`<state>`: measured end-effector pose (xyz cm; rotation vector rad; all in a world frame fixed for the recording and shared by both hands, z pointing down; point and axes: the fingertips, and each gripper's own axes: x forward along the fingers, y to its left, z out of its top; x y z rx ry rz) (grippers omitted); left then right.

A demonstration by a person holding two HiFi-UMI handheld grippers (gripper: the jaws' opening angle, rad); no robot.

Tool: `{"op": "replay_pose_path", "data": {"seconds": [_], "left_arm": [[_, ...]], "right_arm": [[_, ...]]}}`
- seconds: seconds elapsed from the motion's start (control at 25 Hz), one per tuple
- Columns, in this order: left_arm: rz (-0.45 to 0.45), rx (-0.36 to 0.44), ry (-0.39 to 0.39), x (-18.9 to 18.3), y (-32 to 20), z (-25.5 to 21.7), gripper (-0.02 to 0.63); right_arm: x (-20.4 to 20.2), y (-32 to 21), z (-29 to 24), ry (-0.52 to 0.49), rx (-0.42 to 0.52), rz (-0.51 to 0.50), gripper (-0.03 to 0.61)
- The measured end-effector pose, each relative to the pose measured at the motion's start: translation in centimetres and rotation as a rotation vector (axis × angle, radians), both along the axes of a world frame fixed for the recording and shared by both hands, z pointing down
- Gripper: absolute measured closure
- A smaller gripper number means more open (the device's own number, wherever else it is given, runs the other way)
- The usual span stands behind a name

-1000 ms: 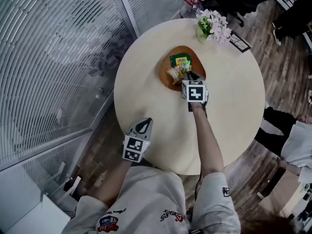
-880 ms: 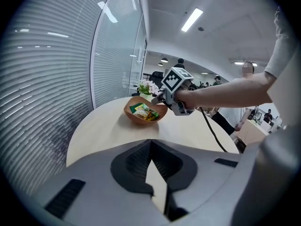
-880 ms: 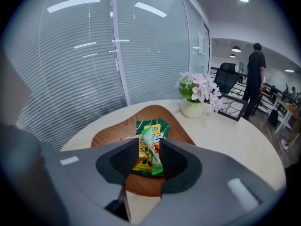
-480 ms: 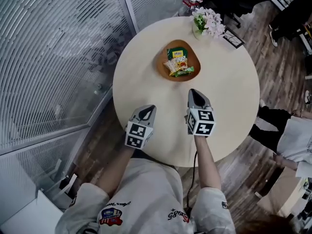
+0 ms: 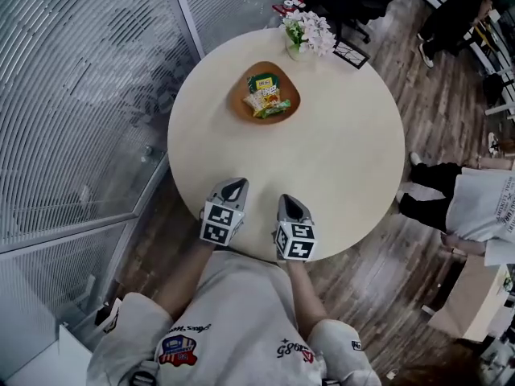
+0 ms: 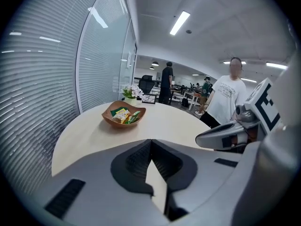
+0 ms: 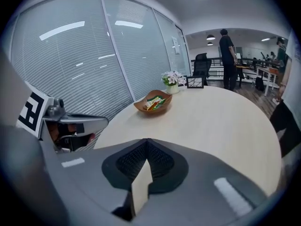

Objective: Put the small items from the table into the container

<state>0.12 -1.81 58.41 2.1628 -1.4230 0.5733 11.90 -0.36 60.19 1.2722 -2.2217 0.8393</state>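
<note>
Snack packets [image 5: 264,101], likely light and crinkly, best pinched at an edge, are lying in the wooden bowl [image 5: 235,104] across the bench [image 5: 346,159]. Left tool [image 5: 233,190] and right tool [image 5: 290,208] are hovering at its near edge, pressed together, empty.

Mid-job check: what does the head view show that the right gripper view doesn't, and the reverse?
Only the head view: the table's full round outline, the right gripper from outside with its marker cube, and the operator's shirt. Only the right gripper view: that gripper's jaws, together with nothing between them, and a person standing in the office beyond. Both: the wooden bowl of snack packets, the flowers, the small frame and the left gripper.
</note>
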Motion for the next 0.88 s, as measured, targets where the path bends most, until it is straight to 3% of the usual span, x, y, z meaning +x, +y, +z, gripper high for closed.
{"op": "replay_pose_path", "data": {"seconds": [0.88], "left_arm": [[0.023,0.009,-0.011,1.8,2.3,-0.1,0.607]], "right_arm": [[0.4,2.7,-1.4,-0.001,0.042,-0.023,0.577]]}}
